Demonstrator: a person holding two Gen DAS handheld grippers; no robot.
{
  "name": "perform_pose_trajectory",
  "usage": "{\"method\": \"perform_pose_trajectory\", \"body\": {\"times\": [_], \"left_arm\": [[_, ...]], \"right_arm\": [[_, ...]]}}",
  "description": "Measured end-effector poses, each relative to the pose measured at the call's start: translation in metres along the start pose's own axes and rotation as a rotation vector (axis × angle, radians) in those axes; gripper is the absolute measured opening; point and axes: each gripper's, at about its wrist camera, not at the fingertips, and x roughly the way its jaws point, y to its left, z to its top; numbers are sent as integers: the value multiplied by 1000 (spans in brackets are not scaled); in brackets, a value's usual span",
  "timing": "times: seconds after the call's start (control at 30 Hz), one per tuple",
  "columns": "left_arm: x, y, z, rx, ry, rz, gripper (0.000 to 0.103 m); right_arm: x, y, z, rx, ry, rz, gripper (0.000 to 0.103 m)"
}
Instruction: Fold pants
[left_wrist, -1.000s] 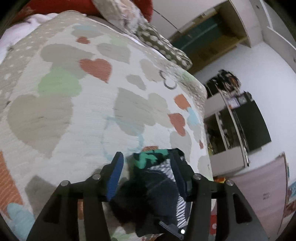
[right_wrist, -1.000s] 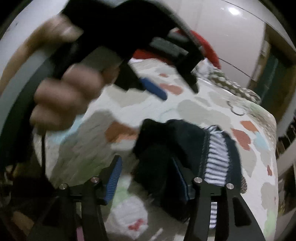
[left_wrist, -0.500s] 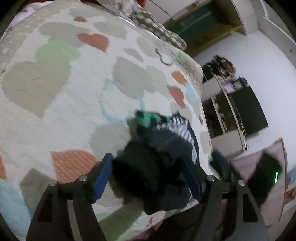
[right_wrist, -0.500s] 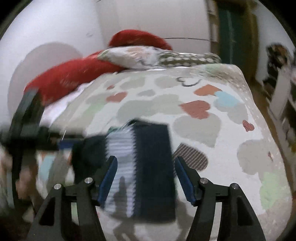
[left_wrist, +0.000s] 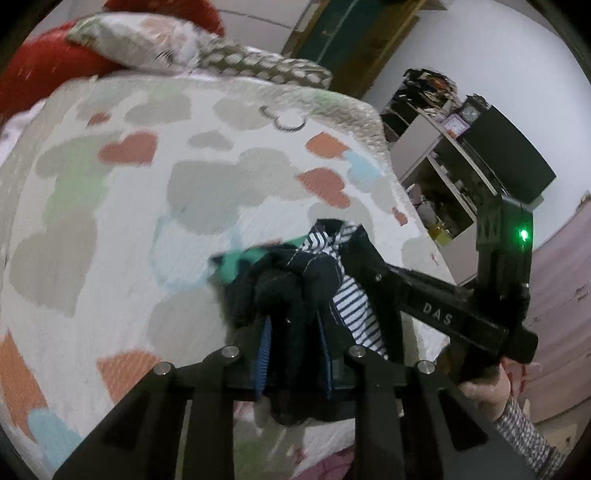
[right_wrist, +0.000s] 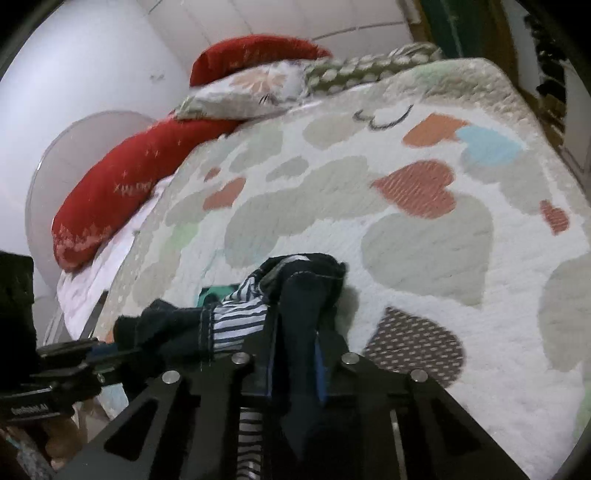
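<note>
Small dark navy pants with a blue-and-white striped lining and a green patch lie bunched on the heart-patterned quilt, near its front edge. My left gripper is closing, and its blue pads press a fold of the navy cloth between them. My right gripper is also closing, pinching another thick fold of the pants. In the left wrist view the right gripper's black body with a green light reaches in from the right. The right wrist view shows the left gripper's body at the left, holding the other end.
A red pillow and a patterned pillow lie at the head of the bed. The quilt's right edge drops off toward a shelf unit with a dark screen. A person's hand and striped sleeve hold the right gripper.
Both grippers were open around the pants; now their pads are closed on navy cloth. The right gripper swung across to the pants' other end, and both views rolled.
</note>
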Motion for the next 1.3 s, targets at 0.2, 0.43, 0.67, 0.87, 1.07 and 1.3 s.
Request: {"method": "perform_pose_trajectory", "body": {"times": [0.2, 0.43, 0.67, 0.87, 1.07, 1.3], "left_arm": [[52, 6, 11, -21, 103, 190, 51], [26, 26, -1, -118, 100, 109, 56], [-9, 26, 10, -218, -58, 31, 57], [46, 15, -8, -206, 87, 47, 57], [43, 11, -13, -196, 72, 13, 64], [24, 50, -23, -358, 7, -130, 81]], "right_arm": [[6, -31, 2, 107, -3, -78, 44], [-34, -37, 1, 136, -106, -90, 58], [-41, -11, 17, 124, -87, 128, 49], [24, -28, 14, 207, 37, 14, 48], [3, -53, 6, 294, -16, 10, 51], [-20, -83, -6, 329, -41, 63, 76]]}}
